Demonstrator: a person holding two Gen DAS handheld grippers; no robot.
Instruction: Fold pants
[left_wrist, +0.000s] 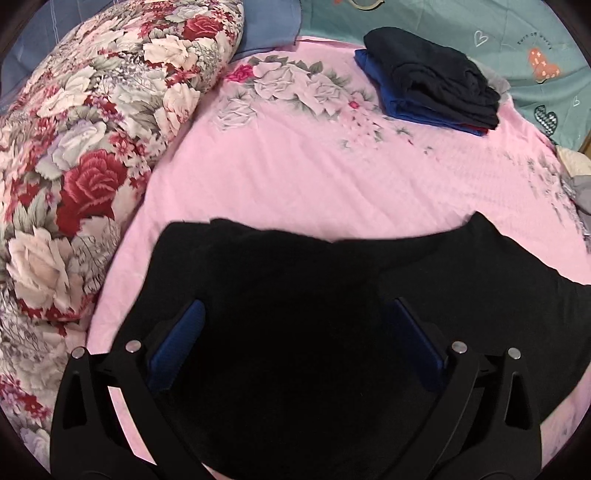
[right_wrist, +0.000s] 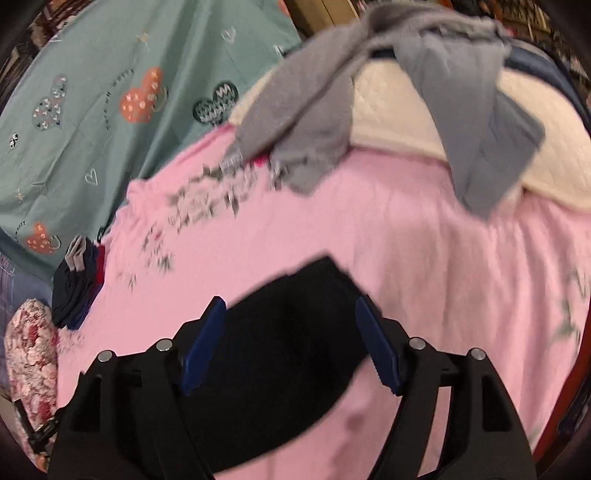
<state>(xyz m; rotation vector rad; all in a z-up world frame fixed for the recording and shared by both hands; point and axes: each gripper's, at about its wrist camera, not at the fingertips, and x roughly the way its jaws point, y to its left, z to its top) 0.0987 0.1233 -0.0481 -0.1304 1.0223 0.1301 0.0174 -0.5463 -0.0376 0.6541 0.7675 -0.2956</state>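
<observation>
Lying flat on the pink bedsheet (left_wrist: 295, 177) are the black pants (left_wrist: 295, 302), spreading under both wrist cameras. The left tongs (left_wrist: 295, 314) are standing wide, blue pads either side of the dark cloth, clamping nothing. The right tongs (right_wrist: 291, 325) are also gaping wide over a narrower black end of the pants (right_wrist: 288, 332); that view is blurring. A stack of folded clothes (left_wrist: 432, 77) is sitting well apart at the far side of the sheet, a flowered quilt (left_wrist: 85, 155) is bulging along the left edge, and grey garments (right_wrist: 314, 122) are draping over a cream cushion (right_wrist: 399, 110).
</observation>
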